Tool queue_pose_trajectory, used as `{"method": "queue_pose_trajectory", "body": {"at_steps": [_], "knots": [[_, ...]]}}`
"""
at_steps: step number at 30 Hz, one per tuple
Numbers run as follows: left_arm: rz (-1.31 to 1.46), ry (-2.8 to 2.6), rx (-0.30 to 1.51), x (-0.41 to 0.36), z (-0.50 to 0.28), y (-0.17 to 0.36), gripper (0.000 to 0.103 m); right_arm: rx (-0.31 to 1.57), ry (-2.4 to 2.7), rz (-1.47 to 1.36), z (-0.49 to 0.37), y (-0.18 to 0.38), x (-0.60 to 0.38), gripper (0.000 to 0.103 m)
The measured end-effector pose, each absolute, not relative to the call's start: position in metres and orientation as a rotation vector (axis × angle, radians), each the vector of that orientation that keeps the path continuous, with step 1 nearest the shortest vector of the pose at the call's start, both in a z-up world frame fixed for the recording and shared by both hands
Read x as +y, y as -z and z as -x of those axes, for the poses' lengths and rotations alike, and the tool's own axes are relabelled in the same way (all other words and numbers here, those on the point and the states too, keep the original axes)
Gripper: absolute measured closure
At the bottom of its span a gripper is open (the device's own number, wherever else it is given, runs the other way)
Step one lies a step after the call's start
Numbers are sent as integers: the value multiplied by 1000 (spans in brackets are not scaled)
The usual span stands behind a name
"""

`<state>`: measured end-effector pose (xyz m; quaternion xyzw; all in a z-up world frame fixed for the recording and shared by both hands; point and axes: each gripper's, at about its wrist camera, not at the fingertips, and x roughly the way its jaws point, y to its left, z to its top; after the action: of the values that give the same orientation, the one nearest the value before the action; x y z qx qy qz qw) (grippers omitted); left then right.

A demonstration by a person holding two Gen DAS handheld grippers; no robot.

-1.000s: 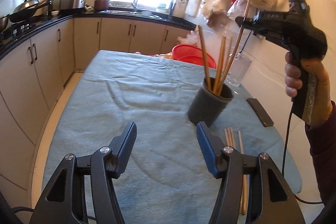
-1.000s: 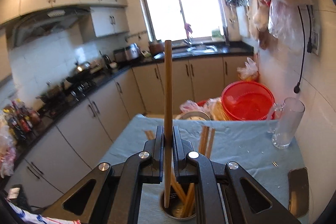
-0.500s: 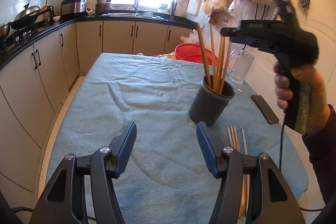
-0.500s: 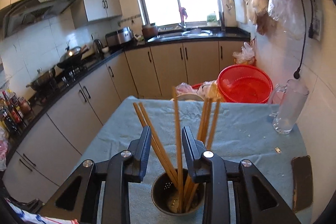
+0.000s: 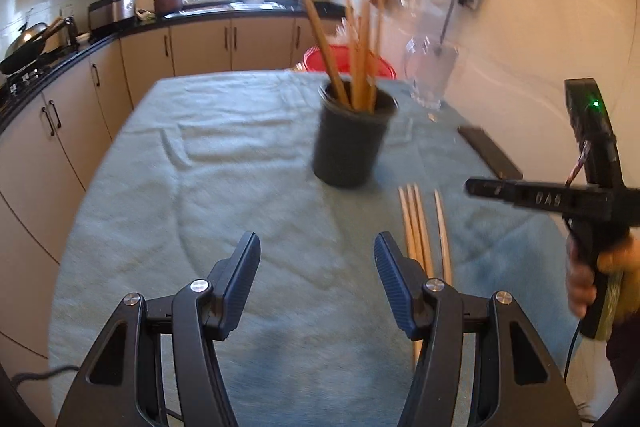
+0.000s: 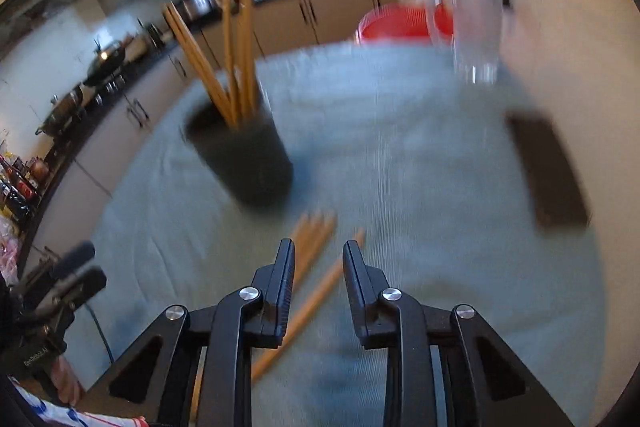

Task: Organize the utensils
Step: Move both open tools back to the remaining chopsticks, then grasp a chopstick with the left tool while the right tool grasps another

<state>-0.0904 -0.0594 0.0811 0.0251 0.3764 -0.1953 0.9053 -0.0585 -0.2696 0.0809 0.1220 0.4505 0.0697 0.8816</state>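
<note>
Left wrist view, wooden chopsticks (image 5: 416, 227) flat on cloth, others upright in dark holder (image 5: 350, 143)

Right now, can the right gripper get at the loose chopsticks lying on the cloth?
Probably yes: the right gripper is open with nothing between its pads, right above the loose chopsticks; the dark holder stands farther back, out of the way.

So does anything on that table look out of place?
Yes: four chopsticks lie loose on the blue cloth beside the dark holder, three bunched together and one apart, while the rest stand inside it. Nothing looks spilled or broken.
</note>
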Motion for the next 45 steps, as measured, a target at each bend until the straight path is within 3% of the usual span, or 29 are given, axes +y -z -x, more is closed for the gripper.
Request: {"method": "queue_pose_trajectory", "body": {"at_steps": [10,16,22,26,28,38,45], "knots": [[-138,380,848,-86,97,-58,45,1028,-115,-155,58,-40,-237,78],[-123,414,882,-99,92,-56,45,1022,-84,-73,60,-42,-234,85],[-150,498,938,-132,84,-43,45,1025,-33,-24,77,-41,-252,85],[-128,545,993,-148,71,-30,60,1018,-40,-57,86,-40,-265,85],[-128,550,1036,-154,63,-20,80,1012,-50,-70,89,-40,-270,85],[-226,514,1027,-171,63,-16,90,997,-68,-103,88,-39,-273,85],[-45,488,1093,-143,49,-18,90,1000,-79,-93,90,-39,-276,86]]}}
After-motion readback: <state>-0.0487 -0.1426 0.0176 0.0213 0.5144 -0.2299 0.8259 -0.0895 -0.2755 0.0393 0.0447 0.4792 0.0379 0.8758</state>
